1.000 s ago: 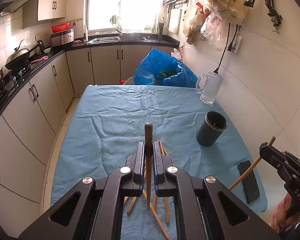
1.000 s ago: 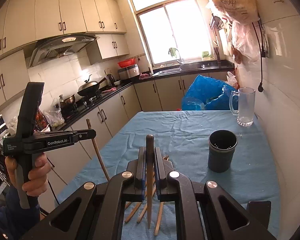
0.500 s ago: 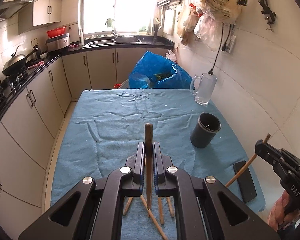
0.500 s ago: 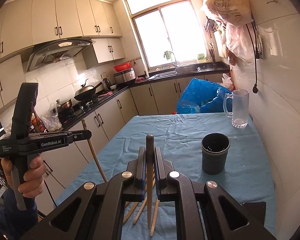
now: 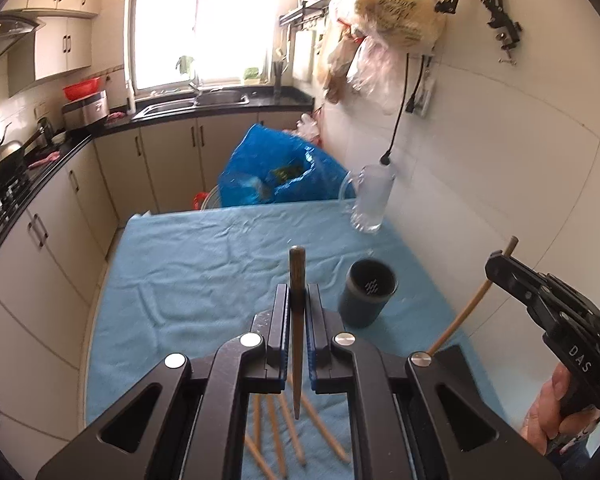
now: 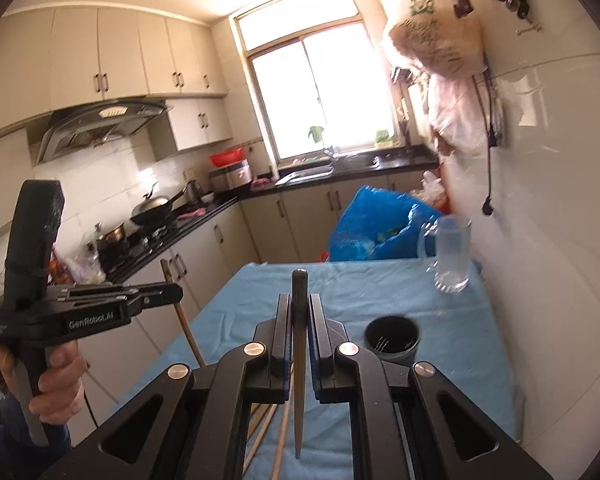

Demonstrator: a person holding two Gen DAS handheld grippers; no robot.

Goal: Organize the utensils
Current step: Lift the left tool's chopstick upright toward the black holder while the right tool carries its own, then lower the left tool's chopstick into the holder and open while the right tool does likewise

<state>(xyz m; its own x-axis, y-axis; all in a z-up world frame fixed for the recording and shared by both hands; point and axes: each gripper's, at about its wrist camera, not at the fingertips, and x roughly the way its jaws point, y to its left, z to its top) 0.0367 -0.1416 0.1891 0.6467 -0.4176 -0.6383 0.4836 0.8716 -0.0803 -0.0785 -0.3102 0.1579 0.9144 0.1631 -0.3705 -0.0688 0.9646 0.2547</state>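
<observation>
Chopsticks: two are lifted off the worktop, one clamped in each hand-held gripper; the others lie loose on the blue cloth.
Left hand-held gripper (image 5: 298, 300): pads drawn together on a dark brown chopstick (image 5: 296, 320) that stands nearly upright between them, thick end above the fingers, tip pointing down past them.
Right hand-held gripper (image 6: 299, 304): pads pressed together on a dark-topped chopstick (image 6: 299, 360), held upright the same way, its point hanging below the fingers.
Loose chopsticks (image 5: 284, 420): several pale wooden ones lie fanned on the near end of the cloth, under the left hand-held gripper.
Utensil holder (image 5: 367, 294): a dark cylindrical cup with a perforated bottom, upright on the cloth to the right, nothing visible inside it.
Glass mug (image 5: 370, 196): clear, with a handle, at the far right corner of the worktop by the wall.
Worktop (image 5: 204, 264): covered with a wrinkled blue cloth.
Phone (image 5: 450, 354): dark slab at the near right edge, mostly hidden behind the left hand-held gripper's body.
Blue plastic bag (image 5: 276, 172): beyond the far edge of the worktop.
</observation>
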